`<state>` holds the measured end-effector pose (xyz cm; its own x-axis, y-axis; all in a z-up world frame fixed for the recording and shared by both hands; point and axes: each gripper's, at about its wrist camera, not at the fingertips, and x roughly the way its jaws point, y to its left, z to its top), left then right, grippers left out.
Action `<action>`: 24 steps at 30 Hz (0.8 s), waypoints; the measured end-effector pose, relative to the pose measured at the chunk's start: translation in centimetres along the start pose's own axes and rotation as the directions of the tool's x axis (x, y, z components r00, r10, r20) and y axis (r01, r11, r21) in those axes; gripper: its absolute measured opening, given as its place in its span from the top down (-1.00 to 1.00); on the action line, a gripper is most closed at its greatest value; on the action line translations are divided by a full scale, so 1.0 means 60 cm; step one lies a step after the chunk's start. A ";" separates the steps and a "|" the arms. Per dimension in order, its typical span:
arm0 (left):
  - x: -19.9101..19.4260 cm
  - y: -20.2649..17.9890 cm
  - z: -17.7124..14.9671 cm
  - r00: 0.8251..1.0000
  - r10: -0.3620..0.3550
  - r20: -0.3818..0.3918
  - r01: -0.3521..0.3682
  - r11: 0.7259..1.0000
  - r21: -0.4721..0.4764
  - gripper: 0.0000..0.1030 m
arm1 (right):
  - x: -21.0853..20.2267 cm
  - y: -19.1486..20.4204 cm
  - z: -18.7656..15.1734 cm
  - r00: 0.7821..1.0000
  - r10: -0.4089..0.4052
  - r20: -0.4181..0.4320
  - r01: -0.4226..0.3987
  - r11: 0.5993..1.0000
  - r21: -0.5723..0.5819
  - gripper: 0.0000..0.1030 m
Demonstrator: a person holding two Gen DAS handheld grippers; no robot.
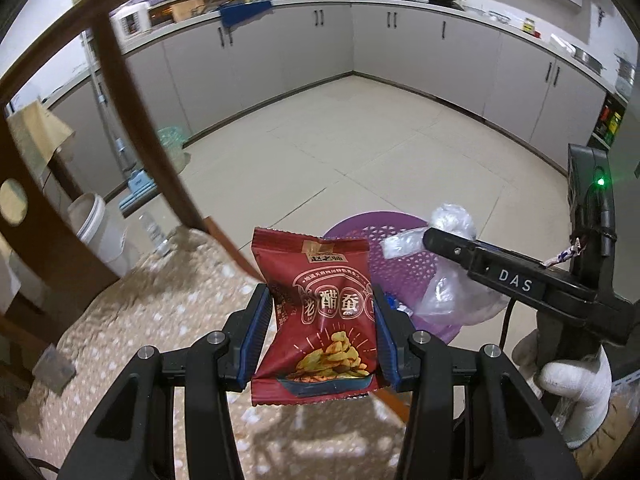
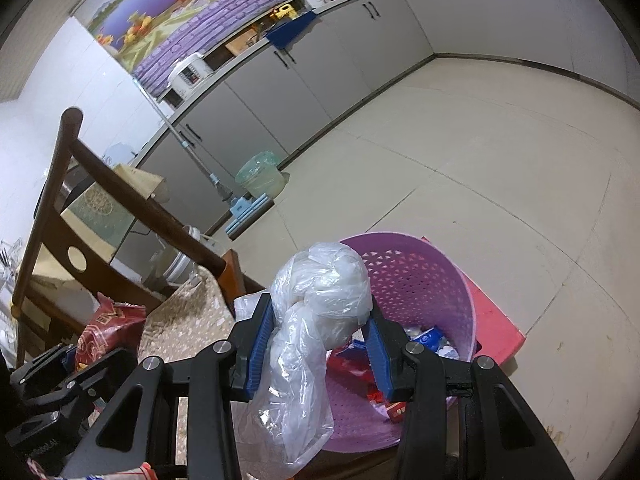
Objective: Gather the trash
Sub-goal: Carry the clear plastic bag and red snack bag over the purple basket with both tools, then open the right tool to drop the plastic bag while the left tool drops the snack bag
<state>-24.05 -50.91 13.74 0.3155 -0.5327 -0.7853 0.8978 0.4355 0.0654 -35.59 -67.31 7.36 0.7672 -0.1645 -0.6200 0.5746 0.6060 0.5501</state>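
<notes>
Left hand-held gripper [image 1: 320,332] clamps a snack packet [image 1: 316,320], right hand-held gripper [image 2: 316,344] a plastic bag [image 2: 316,320], both near the purple basket [image 2: 432,280]; release over it comes next.

A dark wooden chair [image 2: 48,184] stands near a white bucket [image 1: 96,232], with a mop [image 2: 240,208] against grey cabinets [image 1: 420,48].

My left gripper [image 1: 320,336] pointed steeply down, its blue pads [image 1: 256,340] pressed on what I held. My right gripper [image 2: 320,344] angled down more gently, jaws likewise clamped. My white-gloved right hand [image 1: 576,384] gripped its handle, near right.
</notes>
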 end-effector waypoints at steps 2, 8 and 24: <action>0.011 -0.015 0.004 1.000 -0.001 -0.006 0.001 1.000 0.028 0.09 | -0.002 -0.008 0.003 1.000 -0.008 0.007 0.008 1.000 0.013 0.09; 0.042 -0.047 0.012 1.000 -0.004 -0.024 0.006 0.997 0.082 0.09 | -0.001 -0.038 0.013 0.999 -0.040 0.025 0.038 0.997 0.066 0.09; 0.123 -0.067 0.019 0.997 -0.028 -0.074 0.034 0.995 0.090 0.09 | 0.012 -0.088 0.032 0.997 -0.076 0.021 0.072 0.987 0.141 0.09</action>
<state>-24.98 -57.40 8.36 0.2669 -0.4892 -0.8303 0.9321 0.3499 0.0935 -37.55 -72.12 5.07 0.7272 -0.2260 -0.6481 0.6628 0.4766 0.5775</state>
